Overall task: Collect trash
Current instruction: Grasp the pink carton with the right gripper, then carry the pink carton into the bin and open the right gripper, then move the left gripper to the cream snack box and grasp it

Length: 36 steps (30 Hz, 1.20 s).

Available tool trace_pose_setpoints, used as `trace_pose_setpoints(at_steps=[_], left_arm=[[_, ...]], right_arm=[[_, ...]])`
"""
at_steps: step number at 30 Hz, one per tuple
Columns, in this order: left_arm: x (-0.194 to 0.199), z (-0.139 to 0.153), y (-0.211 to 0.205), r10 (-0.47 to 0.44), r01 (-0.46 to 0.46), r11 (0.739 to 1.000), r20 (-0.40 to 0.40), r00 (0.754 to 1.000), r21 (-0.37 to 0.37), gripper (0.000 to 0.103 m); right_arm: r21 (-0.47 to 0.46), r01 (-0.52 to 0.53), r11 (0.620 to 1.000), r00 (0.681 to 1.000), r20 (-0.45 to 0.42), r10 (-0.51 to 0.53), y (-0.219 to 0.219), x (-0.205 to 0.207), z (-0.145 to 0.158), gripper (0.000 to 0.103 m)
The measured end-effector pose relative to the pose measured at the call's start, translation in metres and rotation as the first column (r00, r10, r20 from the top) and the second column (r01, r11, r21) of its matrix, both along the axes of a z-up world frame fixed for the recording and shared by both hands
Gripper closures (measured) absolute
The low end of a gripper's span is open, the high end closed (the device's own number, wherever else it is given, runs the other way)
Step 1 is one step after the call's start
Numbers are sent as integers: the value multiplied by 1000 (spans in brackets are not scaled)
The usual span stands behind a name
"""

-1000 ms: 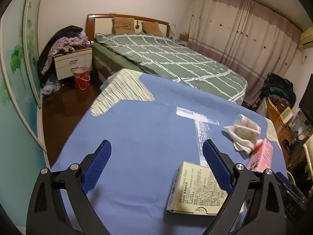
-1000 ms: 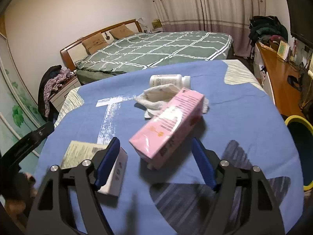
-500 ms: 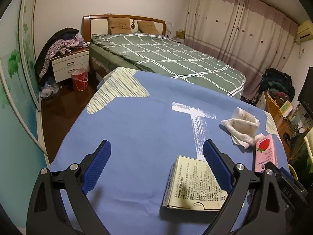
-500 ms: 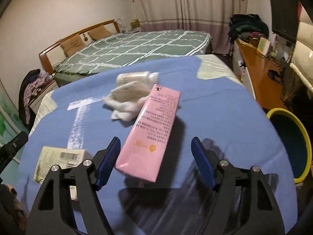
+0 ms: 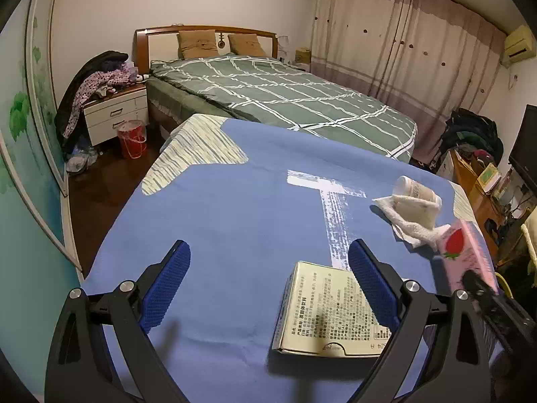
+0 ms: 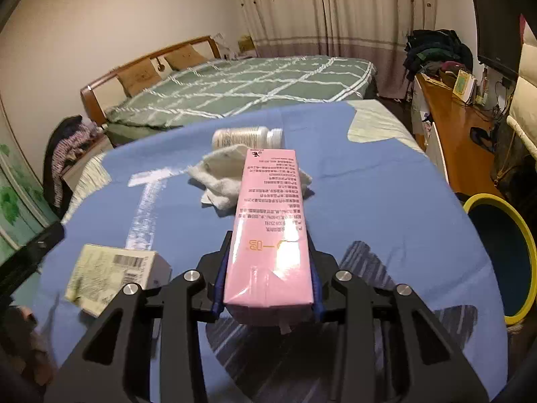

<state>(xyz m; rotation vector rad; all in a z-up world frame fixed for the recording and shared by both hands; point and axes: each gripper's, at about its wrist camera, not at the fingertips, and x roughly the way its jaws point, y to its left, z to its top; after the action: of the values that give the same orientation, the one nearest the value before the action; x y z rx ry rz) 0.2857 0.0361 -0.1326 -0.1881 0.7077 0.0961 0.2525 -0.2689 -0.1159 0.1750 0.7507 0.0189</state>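
Note:
My right gripper (image 6: 266, 278) is shut on a pink drink carton (image 6: 268, 228), which points away from me over the blue tablecloth (image 6: 386, 201); the carton also shows in the left wrist view (image 5: 465, 255). Beyond it lie a crumpled white tissue (image 6: 221, 178) and a white pill bottle (image 6: 246, 136) on its side. A flat pale-yellow box (image 5: 330, 309) lies on the cloth close to the right finger of my open, empty left gripper (image 5: 268, 278); the box also shows in the right wrist view (image 6: 110, 273).
A yellow-rimmed trash bin (image 6: 503, 252) stands on the floor off the table's right edge. A green bed (image 5: 285, 100) lies beyond the table. A wooden desk (image 6: 456, 127) with clutter runs along the right. A red bucket (image 5: 132, 137) sits by the nightstand.
My right gripper has closed on the pink carton, which has turned to line up between the fingers. My left gripper has stayed open, shifting only slightly.

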Motion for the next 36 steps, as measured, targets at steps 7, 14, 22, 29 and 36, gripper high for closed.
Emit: trace_pose_setpoints(at_steps=[7, 14, 22, 29, 36], left_arm=[[0, -1, -4, -14, 14, 1000, -5, 1000, 3, 9], [-1, 0, -6, -25, 25, 1000, -1, 1000, 8, 9], [-2, -1, -19, -72, 72, 997, -4, 997, 24, 9], [-1, -4, -34, -122, 123, 991, -18, 992, 55, 9], [-20, 0, -18, -69, 73, 994, -53, 996, 77, 9]], right_arm=[[17, 57, 998, 997, 59, -58, -43, -36, 13, 67], [-2, 287, 958, 956, 72, -286, -128, -44, 15, 66], [-50, 523, 851, 852, 33, -522, -212, -42, 2, 66], [-43, 574, 818, 819, 3, -574, -229, -41, -15, 48], [-28, 553, 833, 833, 17, -553, -225, -41, -15, 42]])
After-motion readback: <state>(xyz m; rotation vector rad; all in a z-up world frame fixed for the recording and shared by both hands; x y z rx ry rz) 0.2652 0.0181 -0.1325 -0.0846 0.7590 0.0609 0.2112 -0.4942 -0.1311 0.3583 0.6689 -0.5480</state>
